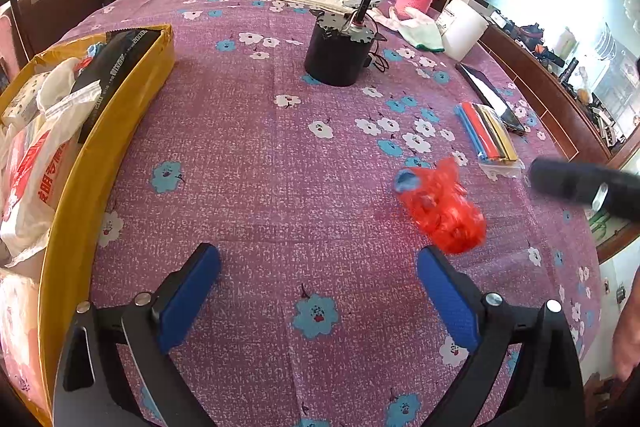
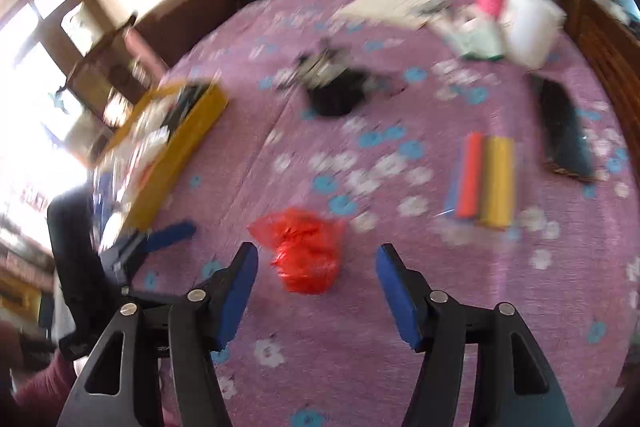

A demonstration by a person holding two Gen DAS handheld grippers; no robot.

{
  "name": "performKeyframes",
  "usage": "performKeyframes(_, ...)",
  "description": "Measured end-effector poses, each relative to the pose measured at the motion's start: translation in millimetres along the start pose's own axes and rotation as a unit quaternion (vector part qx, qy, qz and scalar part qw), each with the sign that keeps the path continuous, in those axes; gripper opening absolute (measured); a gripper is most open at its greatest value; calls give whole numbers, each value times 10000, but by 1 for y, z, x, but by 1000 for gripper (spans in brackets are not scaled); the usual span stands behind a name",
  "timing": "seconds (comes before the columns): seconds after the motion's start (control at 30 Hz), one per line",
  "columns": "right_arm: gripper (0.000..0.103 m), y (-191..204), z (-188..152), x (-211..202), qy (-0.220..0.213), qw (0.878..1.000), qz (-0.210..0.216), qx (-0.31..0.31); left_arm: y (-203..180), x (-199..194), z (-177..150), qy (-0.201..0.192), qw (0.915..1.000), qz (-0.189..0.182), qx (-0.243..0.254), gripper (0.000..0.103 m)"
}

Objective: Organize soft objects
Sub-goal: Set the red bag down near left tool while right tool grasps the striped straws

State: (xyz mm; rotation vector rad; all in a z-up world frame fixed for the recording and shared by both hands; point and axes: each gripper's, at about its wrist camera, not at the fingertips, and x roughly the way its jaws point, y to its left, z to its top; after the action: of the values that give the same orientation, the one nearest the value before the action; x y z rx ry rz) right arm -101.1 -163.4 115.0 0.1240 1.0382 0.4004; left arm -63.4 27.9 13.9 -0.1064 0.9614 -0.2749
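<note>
Red plastic bag: lying loose on our purple floral cloth. Right gripper tilted down over it, jaws apart, not touching. Left gripper likewise angled down, spread wide, empty beside the yellow box.

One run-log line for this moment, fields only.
left gripper: open, empty | right gripper: open, empty | red bag: on tablecloth, unheld | yellow box: holds bags

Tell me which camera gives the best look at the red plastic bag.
The left wrist view: the red plastic bag lies fairly sharp on the purple cloth, with something blue showing at its upper end. The right wrist view is smeared by motion; there the bag is a red blur ahead of the open right claw.
</note>
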Motion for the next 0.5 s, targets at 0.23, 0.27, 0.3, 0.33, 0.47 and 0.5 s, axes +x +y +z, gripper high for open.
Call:
performKeyframes(0.23,80,-84,14,-11,-363,9887,-798,1213,-1,1,0,46,10000,1,58,102)
performKeyframes(0.27,80,-92,15,-3,-294,9874,-843,1309,-1,1,0,50,10000,9,65,102)
performKeyframes(0.3,80,-96,17,5,-239,9865,-891,1356,-1,1,0,54,10000,15,71,102)
performKeyframes(0.33,80,-100,19,14,-180,9852,-970,1400,-1,1,0,59,9999,21,78,102)
performKeyframes(0.47,80,-101,28,40,-115,9836,-1133,1401,-4,3,0,110,9997,116,161,103)
performKeyframes(0.5,80,-98,32,46,-114,9836,-1157,1376,-7,4,0,139,9995,178,210,103)
